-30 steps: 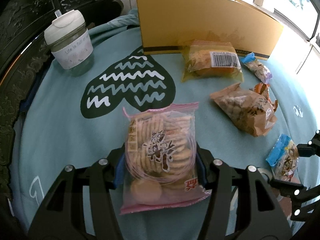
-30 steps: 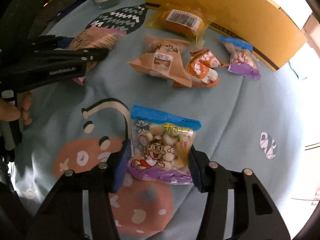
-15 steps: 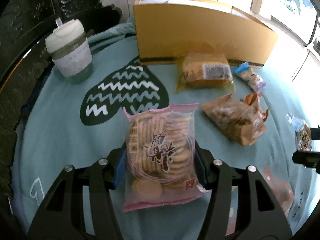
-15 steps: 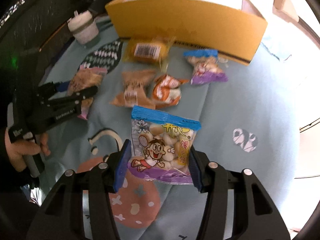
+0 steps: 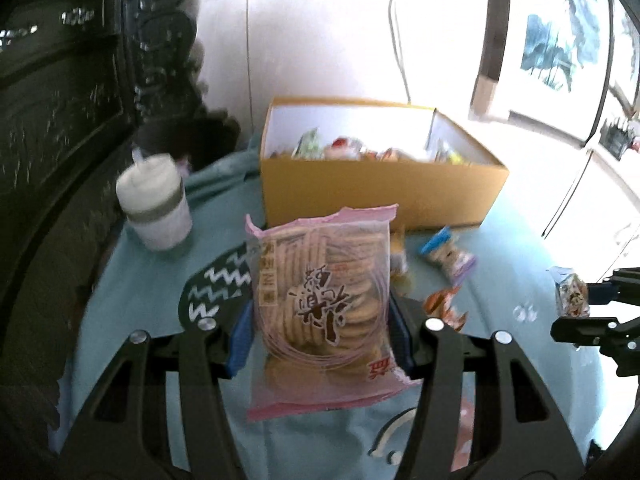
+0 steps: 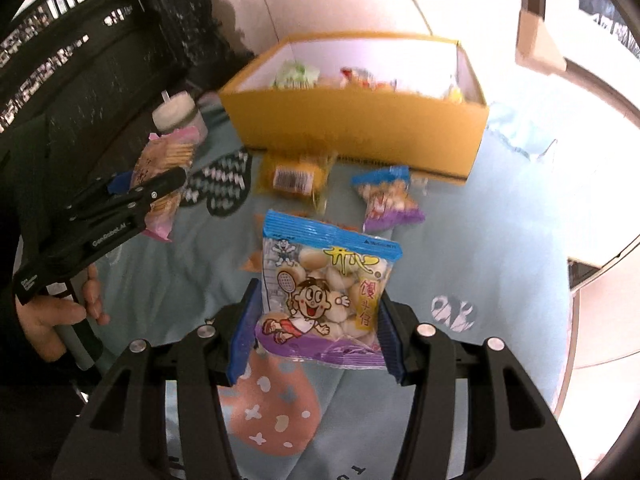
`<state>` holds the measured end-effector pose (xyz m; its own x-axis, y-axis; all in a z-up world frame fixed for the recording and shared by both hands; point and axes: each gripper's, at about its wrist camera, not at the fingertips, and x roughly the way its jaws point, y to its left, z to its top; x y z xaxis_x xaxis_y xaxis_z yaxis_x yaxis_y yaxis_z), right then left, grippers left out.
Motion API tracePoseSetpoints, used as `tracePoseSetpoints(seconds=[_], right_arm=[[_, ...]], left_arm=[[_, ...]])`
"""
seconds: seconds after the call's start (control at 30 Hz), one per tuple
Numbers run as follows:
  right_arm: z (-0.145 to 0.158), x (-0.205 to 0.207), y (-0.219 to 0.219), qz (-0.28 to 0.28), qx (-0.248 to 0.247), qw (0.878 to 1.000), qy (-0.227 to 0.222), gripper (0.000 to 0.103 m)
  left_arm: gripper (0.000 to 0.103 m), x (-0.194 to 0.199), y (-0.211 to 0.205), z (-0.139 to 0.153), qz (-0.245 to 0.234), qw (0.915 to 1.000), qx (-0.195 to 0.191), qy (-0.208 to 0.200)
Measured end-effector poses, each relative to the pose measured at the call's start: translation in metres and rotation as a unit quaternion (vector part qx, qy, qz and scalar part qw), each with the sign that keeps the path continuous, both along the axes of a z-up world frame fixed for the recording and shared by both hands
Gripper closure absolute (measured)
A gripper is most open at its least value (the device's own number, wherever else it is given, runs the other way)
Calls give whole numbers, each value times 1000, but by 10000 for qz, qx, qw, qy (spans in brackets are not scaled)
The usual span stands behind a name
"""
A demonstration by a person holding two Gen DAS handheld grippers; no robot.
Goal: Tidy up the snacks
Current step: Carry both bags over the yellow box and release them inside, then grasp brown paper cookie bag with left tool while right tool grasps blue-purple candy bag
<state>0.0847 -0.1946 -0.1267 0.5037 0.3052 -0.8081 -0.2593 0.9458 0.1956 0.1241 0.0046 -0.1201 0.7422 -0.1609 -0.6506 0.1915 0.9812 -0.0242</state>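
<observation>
My left gripper [image 5: 322,334] is shut on a pink-edged bag of round crackers [image 5: 320,296], held up off the teal cloth. My right gripper [image 6: 316,328] is shut on a blue-and-purple bag of small white balls [image 6: 326,292] with a cartoon child on it, also lifted. Behind both stands an open yellow box [image 5: 376,190] with several snacks inside. In the right wrist view the left gripper [image 6: 146,194] and its cracker bag [image 6: 162,168] show at the left, a hand [image 6: 52,316] on the handle. At the right edge of the left wrist view are the right gripper's black fingers [image 5: 592,324].
On the cloth in front of the box lie a yellow packet with a barcode [image 6: 294,178], a blue-and-purple snack bag [image 6: 388,200] and an orange packet [image 5: 444,306]. A lidded white cup [image 5: 154,204] stands at the left by dark carved furniture [image 5: 60,120]. White floor lies beyond the box.
Both grippers have risen with their bags still held, and both views have tilted up. The box's open top and the snacks inside it now show.
</observation>
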Motion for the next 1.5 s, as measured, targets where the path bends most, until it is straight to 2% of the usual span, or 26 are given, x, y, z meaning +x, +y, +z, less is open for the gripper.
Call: tracePoseSetpoints(seconds=[0.17,0.37,0.63,0.87,0.97,1.03,1.07,1.17,1.23,1.3,1.47,1.5], right_arm=[[38,5,-10,-57,101,9991,-402,49],[97,25,-26,-111,168,9950,-976,49],[187,80,-31,13,80,9861,-1660,49],[223,141,-34,-52,-9,9832,-1827,49],[224,168,-35,-112,43,9834,-1811,49],[215,194,-36,-90,237,9862,-1634,41],[205,209,-38,-190,255,9894,-1414,30],[174,230,-45,-519,104,9935,-1012,29],[160,230,-46,-534,132,9943,-918,29],[146,224,-47,-502,4,9950,-862,29],[101,192,-47,-348,-117,9975,-602,29],[91,184,-47,-319,-91,9979,-552,28]], left_arm=[[47,4,-9,28,-64,9997,-117,-221],[47,19,-27,66,-211,9983,-349,-412],[47,76,-59,138,-477,9945,-499,-793],[46,133,-77,175,-528,9938,-383,-906],[45,159,-82,179,-495,9943,-256,-908],[17,178,-81,173,-426,9951,-293,-840],[2,188,-78,166,-312,9962,-347,-741],[2,205,-71,144,-130,9985,-403,-347],[2,201,-67,131,-167,9989,-270,-342],[2,193,-63,117,-192,9992,-87,-329],[2,161,-46,76,-93,9995,-266,-130],[2,146,-44,61,-102,9996,-268,-55]])
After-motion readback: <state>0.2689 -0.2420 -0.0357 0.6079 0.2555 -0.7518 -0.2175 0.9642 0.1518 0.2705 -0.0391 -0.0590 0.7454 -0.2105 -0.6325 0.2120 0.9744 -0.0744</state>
